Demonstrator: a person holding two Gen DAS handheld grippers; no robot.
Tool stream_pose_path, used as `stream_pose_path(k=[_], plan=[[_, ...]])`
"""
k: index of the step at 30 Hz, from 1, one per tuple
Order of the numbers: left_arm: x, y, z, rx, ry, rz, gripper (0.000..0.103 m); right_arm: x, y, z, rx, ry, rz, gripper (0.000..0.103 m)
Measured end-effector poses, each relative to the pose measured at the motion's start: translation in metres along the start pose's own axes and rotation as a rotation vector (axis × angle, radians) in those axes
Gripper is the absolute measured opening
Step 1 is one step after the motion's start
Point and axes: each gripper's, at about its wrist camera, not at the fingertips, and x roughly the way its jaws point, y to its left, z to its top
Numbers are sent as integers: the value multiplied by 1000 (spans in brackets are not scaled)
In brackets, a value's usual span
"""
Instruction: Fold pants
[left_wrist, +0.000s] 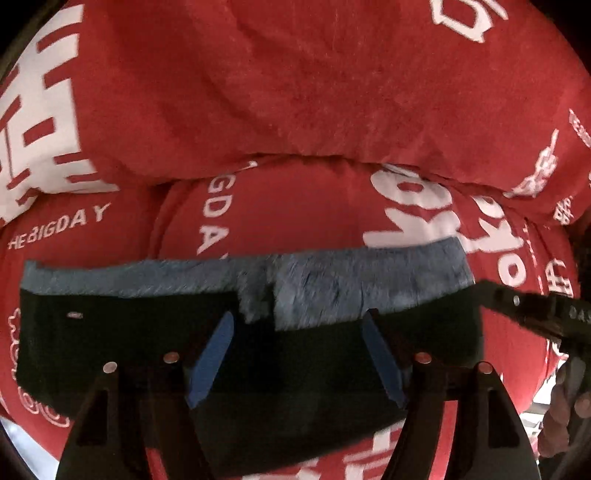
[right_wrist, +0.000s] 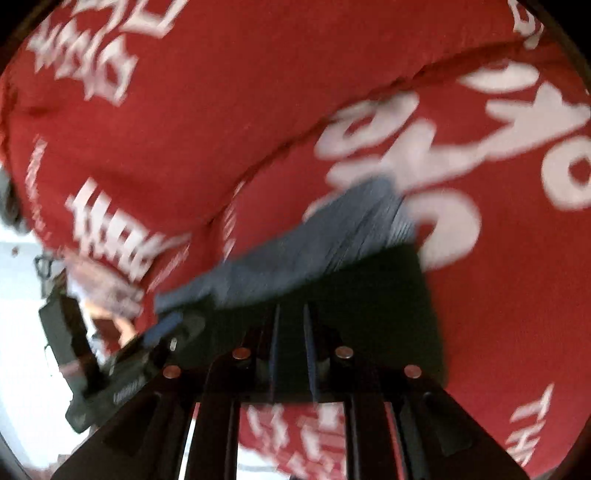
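Note:
Black pants (left_wrist: 110, 332) lie folded on red bedding, with a blue-grey fleecy lining (left_wrist: 332, 280) showing along the far edge. My left gripper (left_wrist: 299, 314) hangs just above them, blue pads spread wide and nothing between. The right gripper (left_wrist: 535, 310) reaches in over the pants' right edge. In the blurred right wrist view the pants (right_wrist: 369, 314) lie under my right gripper (right_wrist: 291, 310). Its jaws stand almost together with a thin slit, and I cannot tell whether cloth is pinched. The left gripper (right_wrist: 110, 376) shows at the lower left.
Red bedding (left_wrist: 295, 110) with white lettering fills both views, and a thick fold of it rises behind the pants. A hand (left_wrist: 565, 406) holds the right gripper. Pale floor (right_wrist: 22, 295) shows past the bed's left edge.

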Motion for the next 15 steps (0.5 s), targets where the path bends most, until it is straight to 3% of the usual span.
stream_pose_path(k=[5,6,8,12,15], plan=[[45,4,-9,-40,96,69,74,46,3,30,-90,27,-116,15],[55,9,-19,-55,135,75,74,58,0,29,-84,68,-116,15],[55,17,-31,-86,126,48,80,70,-2,20,-81,113,-64,16],[47,21,-50,-60,121,45,80,81,26,6,-199,144,-128,16],[43,24,-59,-62,126,39,80,90,41,0,-198,185,-69,16]])
